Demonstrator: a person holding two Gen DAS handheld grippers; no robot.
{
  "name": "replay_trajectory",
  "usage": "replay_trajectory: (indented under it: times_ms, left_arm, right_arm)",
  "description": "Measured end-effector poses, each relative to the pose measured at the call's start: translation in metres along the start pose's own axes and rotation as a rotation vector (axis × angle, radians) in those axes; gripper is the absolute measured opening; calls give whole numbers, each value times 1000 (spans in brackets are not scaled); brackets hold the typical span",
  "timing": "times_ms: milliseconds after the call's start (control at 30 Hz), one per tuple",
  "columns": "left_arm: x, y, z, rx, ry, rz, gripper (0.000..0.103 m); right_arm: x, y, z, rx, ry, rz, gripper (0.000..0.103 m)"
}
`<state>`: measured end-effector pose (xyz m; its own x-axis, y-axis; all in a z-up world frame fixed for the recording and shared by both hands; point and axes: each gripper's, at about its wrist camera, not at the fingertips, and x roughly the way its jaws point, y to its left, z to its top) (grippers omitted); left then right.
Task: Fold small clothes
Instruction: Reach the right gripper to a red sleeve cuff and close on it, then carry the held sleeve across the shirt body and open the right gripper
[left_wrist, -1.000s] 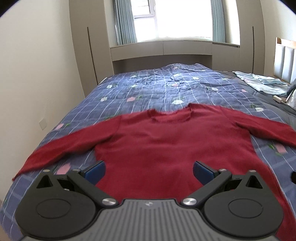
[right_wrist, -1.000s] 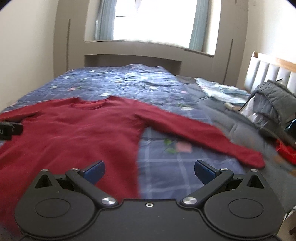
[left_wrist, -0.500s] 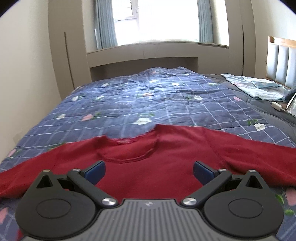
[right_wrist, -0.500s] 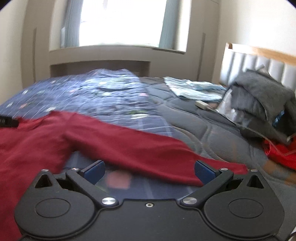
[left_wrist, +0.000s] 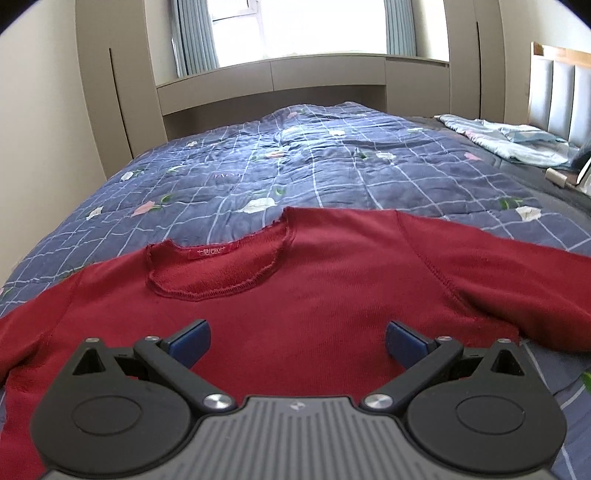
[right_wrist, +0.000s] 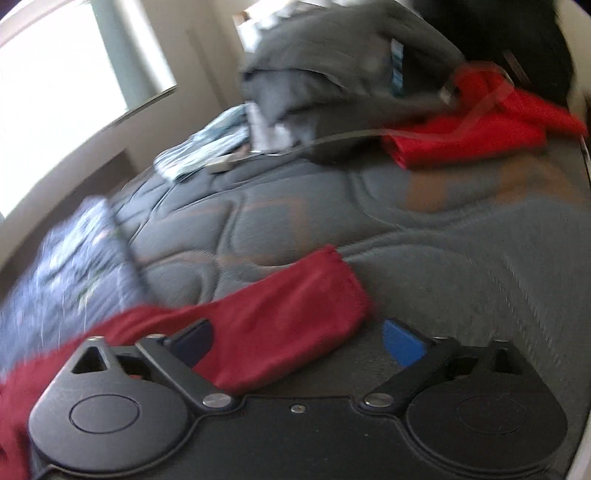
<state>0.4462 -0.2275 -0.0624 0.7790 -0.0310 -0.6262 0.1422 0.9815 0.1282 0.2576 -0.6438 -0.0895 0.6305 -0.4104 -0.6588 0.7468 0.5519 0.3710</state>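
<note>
Right tool (right_wrist: 297, 341) is closing around the red sweater's sleeve cuff (right_wrist: 314, 291) lying between its jaws on the bed (right_wrist: 424, 229), not yet pinched. Left tool (left_wrist: 295, 341) hangs released over the sweater's chest (left_wrist: 295, 306), just below the collar. No fold looks made yet; both sleeves and the body seem left.

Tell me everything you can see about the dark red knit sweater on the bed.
The dark red knit sweater lies flat, spread on the blue checked floral quilt. It has a round stitched neckline with a red label inside and long sleeves spread sideways. One sleeve's cuff reaches the grey quilted mattress, between the closing jaws of the right gripper, not yet pinched. The left gripper hovers open over the chest.
</note>
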Motion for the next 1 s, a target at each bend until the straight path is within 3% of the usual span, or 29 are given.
replay_trajectory:
  times_ms: [100, 267, 367, 500, 700, 833, 1000]
  left_arm:
    - [-1, -4, 1, 23, -3, 29, 103]
    - [-6, -10, 1, 62, -6, 66, 103]
    - [-9, -10, 1, 59, -1, 55, 103]
    - [-14, -6, 4, 43, 9, 28, 103]
    - [-29, 10, 15, 27, -14, -7, 103]
    - [-40, 34, 25, -10, -16, -23, 103]
    - [-59, 88, 36, -93, -24, -16, 103]
  right_arm:
    - [3, -8, 2, 91, -29, -30, 75]
    - [13, -6, 6, 139, -52, -118, 29]
    - [15, -4, 7, 128, -61, -137, 11]
    - [7, 1, 9, 90, -78, -124, 6]
    - [-18, 43, 28, -28, -153, -45, 5]
    - [-37, 97, 37, -142, -180, 55, 5]
    - [-66, 193, 35, -304, -205, 247, 5]
